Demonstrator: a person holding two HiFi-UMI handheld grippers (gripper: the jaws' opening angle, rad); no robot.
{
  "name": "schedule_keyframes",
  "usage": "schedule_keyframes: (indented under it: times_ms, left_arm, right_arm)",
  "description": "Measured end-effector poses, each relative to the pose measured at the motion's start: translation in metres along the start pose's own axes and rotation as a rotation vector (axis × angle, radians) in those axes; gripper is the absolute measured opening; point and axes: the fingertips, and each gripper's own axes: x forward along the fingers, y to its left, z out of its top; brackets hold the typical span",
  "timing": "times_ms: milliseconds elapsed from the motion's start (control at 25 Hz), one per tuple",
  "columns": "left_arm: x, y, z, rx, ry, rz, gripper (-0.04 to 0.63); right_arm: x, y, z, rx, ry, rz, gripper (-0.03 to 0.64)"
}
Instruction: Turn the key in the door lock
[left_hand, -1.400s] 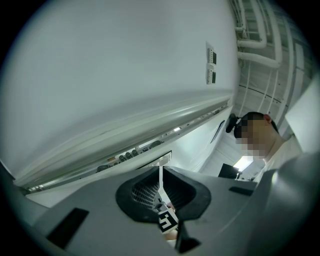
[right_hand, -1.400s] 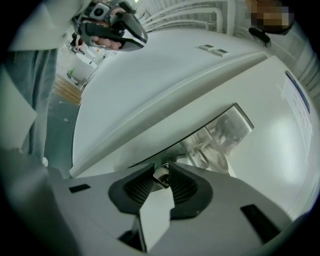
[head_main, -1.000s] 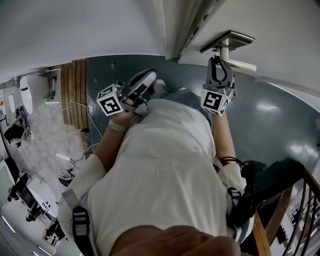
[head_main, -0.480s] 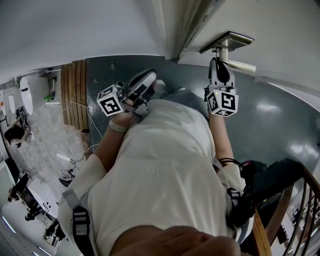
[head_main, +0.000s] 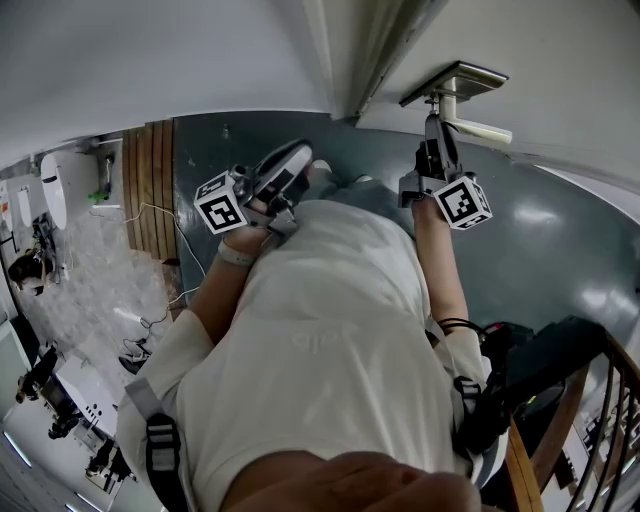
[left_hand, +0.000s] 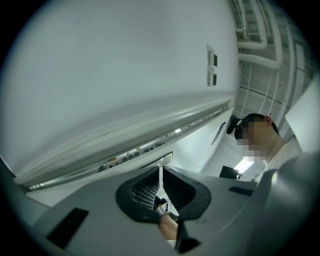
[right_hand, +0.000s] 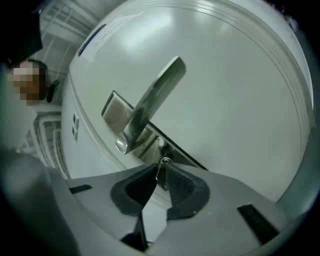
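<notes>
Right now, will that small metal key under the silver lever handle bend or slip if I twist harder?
Probably stiff: the small metal key is plugged into the white door below the silver lever handle. Likely slippery: bare, shiny, thin metal. Its ring may swing loose.

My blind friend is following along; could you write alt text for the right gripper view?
The right gripper, whose jaws have just been closing, pinches a small metal key that sticks out of a white door just below a silver lever door handle. The door and handle appear tilted in the picture.
</notes>
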Motion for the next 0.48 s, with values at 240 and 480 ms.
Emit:
schedule_keyframes:
  times_ms: [240,480]
  left_arm:
    - [0.001,0.001,0.001,-0.01,-0.001,-0.002,0.011]
    - [0.002,0.004,0.0,-0.023,-0.003,-0.002,0.011]
  right_arm:
    - [-0.003,-0.014,-0.006,0.308,-0.019,-0.01,0.067]
    - [-0.003,-0.018,-0.008,0.554,-0.042,0.018,0.069]
